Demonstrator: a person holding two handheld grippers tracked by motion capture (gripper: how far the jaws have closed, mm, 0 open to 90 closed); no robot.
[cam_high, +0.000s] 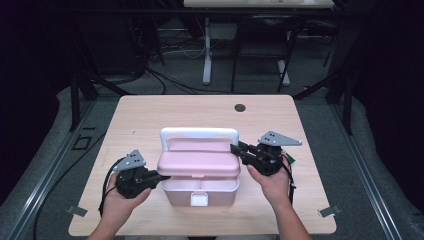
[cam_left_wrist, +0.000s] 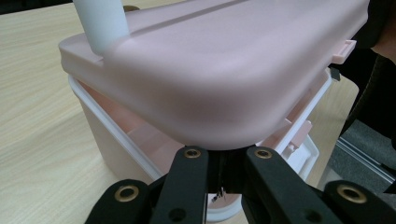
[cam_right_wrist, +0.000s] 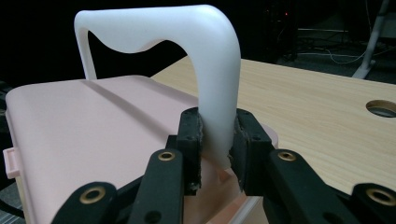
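Observation:
A pink box (cam_high: 175, 194) with a white rim stands near the table's front, its pink lid (cam_high: 199, 162) raised a little above the base. A white handle (cam_high: 199, 132) arches over the back. My left gripper (cam_high: 164, 177) is at the lid's left end. In the left gripper view its jaws (cam_left_wrist: 227, 151) stand together, tips tucked under the edge of the lid (cam_left_wrist: 224, 70), and whether they pinch anything is hidden. My right gripper (cam_high: 234, 148) is at the box's right side. In the right gripper view it (cam_right_wrist: 217, 135) is shut on the handle's (cam_right_wrist: 215, 70) upright leg.
The wooden table (cam_high: 150, 115) has a round cable hole (cam_high: 240, 107) at its back, also seen in the right gripper view as a hole (cam_right_wrist: 383, 108). A white latch (cam_high: 199, 200) sits on the box's front. Desk legs and cables stand on the floor beyond.

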